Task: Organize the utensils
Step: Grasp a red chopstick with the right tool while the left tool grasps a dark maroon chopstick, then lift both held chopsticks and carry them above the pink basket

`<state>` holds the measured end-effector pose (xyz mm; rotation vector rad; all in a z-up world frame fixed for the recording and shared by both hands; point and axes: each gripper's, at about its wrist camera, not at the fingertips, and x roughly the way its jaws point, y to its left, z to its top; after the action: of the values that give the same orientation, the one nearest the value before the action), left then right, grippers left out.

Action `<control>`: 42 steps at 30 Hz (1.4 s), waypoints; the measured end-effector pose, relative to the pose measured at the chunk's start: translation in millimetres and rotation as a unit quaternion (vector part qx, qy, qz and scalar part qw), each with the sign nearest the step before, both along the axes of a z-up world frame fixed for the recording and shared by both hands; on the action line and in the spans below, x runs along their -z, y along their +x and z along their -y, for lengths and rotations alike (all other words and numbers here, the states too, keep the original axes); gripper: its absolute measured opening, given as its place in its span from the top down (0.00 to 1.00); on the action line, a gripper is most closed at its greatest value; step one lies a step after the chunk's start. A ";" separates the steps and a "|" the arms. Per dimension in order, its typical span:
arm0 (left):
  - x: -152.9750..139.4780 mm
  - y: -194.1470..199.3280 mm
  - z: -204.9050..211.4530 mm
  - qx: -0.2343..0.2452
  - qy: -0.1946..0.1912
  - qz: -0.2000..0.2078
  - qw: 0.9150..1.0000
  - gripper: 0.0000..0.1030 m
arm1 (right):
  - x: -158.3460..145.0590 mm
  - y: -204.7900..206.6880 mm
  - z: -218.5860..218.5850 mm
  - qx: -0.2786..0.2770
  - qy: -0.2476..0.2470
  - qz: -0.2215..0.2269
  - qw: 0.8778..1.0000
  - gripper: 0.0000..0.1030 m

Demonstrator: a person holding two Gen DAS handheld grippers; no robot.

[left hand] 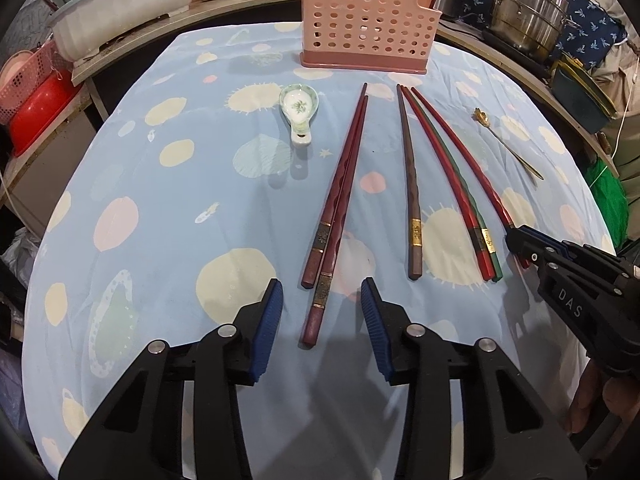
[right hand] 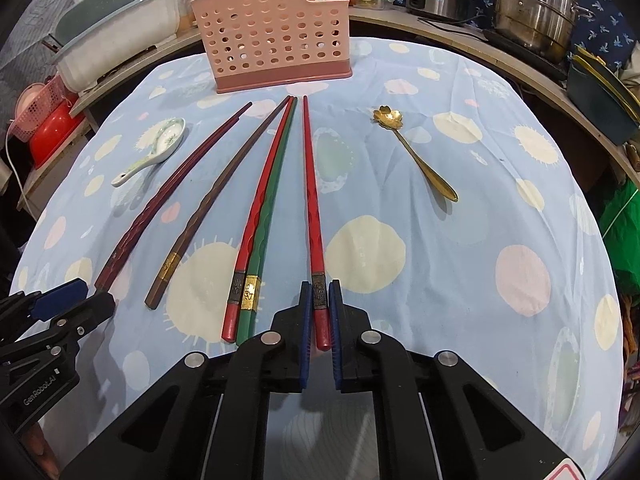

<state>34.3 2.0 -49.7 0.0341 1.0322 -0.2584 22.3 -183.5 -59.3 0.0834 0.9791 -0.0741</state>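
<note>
Right tool (right hand: 319, 304) pinches the thick end of a lone red chopstick (right hand: 310, 184); left tool (left hand: 322, 312) gapes wide over a dark red pair (left hand: 340, 200).

Both chopstick groups lie flat on the dotted blue tabletop (right hand: 460, 280), tips toward the pink perforated holder (right hand: 272, 36) at the far edge. Between them lie a brown chopstick (right hand: 216, 196) and a red-and-green pair (right hand: 264, 208). Further left sits a ceramic spoon (right hand: 154, 148); a gold flower spoon (right hand: 416, 152) lies well to the right.
</note>
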 end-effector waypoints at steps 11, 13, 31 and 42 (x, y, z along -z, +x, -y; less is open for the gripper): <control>1.0 -1.7 -4.7 0.008 -0.050 -0.012 0.999 0.69 | -0.9 -11.3 4.8 0.007 0.022 -0.003 1.000 0.93; 1.4 -0.4 -6.7 0.005 -0.063 -0.015 0.998 0.70 | -1.1 -11.8 5.4 0.008 0.023 -0.003 1.000 0.93; 4.0 10.8 11.6 0.003 -0.035 -0.012 0.999 0.87 | 0.1 -8.6 4.8 0.008 0.031 -0.004 0.999 0.93; 2.6 7.4 18.3 0.023 -0.029 -0.007 0.999 0.92 | -0.4 -8.6 4.9 0.006 0.034 0.000 0.999 0.93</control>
<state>41.7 -16.3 -52.3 0.0026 1.0386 -0.3303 13.7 -188.4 -59.0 0.1515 0.9819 -0.0514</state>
